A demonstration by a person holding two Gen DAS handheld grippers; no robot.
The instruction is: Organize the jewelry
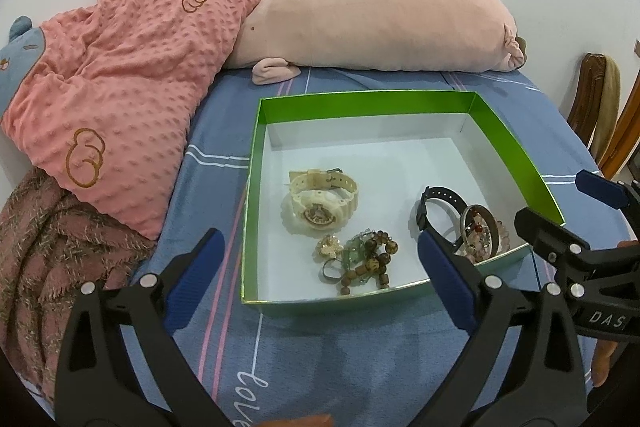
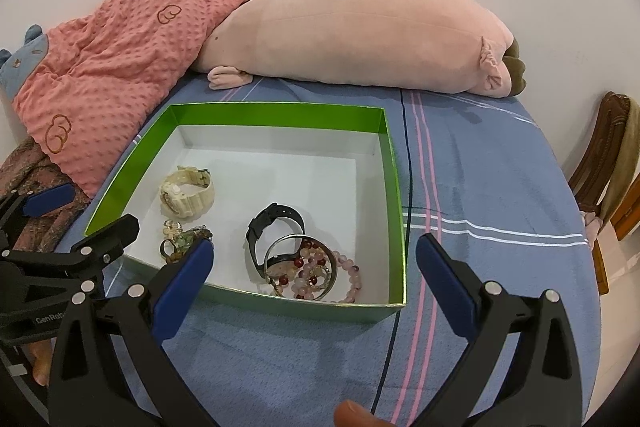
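Left gripper (image 1: 320, 267): fingers (image 1: 196, 279) spread wide, nothing between them, not touching anything. It hangs over the near edge of the green box (image 1: 368, 99), with its right finger over the near-right corner area.

Right gripper (image 2: 314, 273): fingers (image 2: 446, 283) also wide apart and empty, above the box's near wall; no contact visible.

All jewelry is inside the box, on the white floor:
- cream watch (image 1: 320, 201), left-centre, on its side
- black watch (image 2: 276, 227), right of centre
- silver bangle (image 2: 300, 265) lying over pink bead bracelets (image 2: 348, 277), near-right corner, touching the black watch
- brown and green bead bracelets (image 1: 368, 259) plus a gold flower piece (image 1: 328, 247), near wall, clumped together

The box sits on a blue striped bedsheet (image 2: 480, 187), with a pink plush pillow (image 2: 360, 39) behind it.
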